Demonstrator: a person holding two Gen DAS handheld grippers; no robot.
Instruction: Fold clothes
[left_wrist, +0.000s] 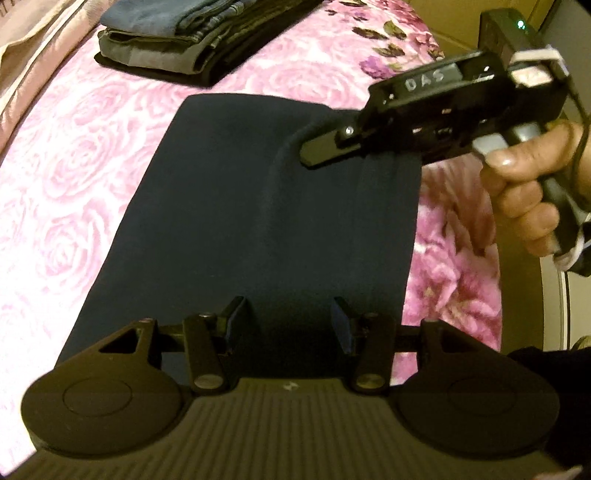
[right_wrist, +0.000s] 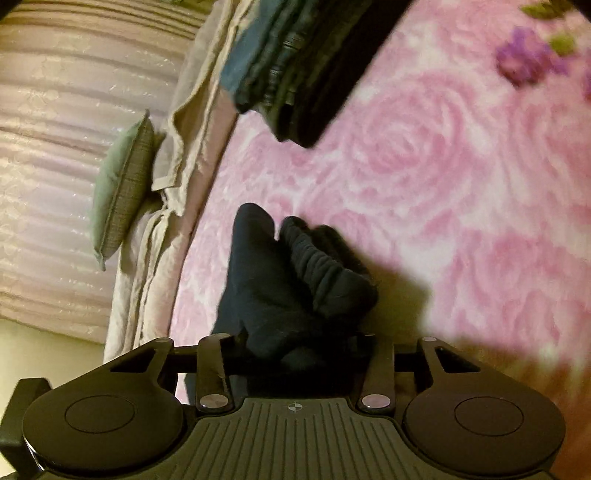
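A dark navy garment (left_wrist: 240, 203) lies stretched along the pink rose bedspread (left_wrist: 74, 166). Its near end rises into my left gripper (left_wrist: 289, 321), whose fingers stand partly apart with the dark cloth filling the gap between the pads. My right gripper (left_wrist: 317, 149) reaches in from the right, held by a hand (left_wrist: 528, 192), at a raised fold on the garment's far right part. In the right wrist view, that gripper (right_wrist: 299, 343) is closed on a bunched, ribbed wad of the garment (right_wrist: 280, 288).
A stack of folded clothes (left_wrist: 177, 37), jeans on top, sits at the far end of the bedspread (right_wrist: 443, 184) and also shows as the folded stack (right_wrist: 295, 66). A beige quilt (right_wrist: 177, 184) and a green cushion (right_wrist: 122, 188) lie along the bed's left side.
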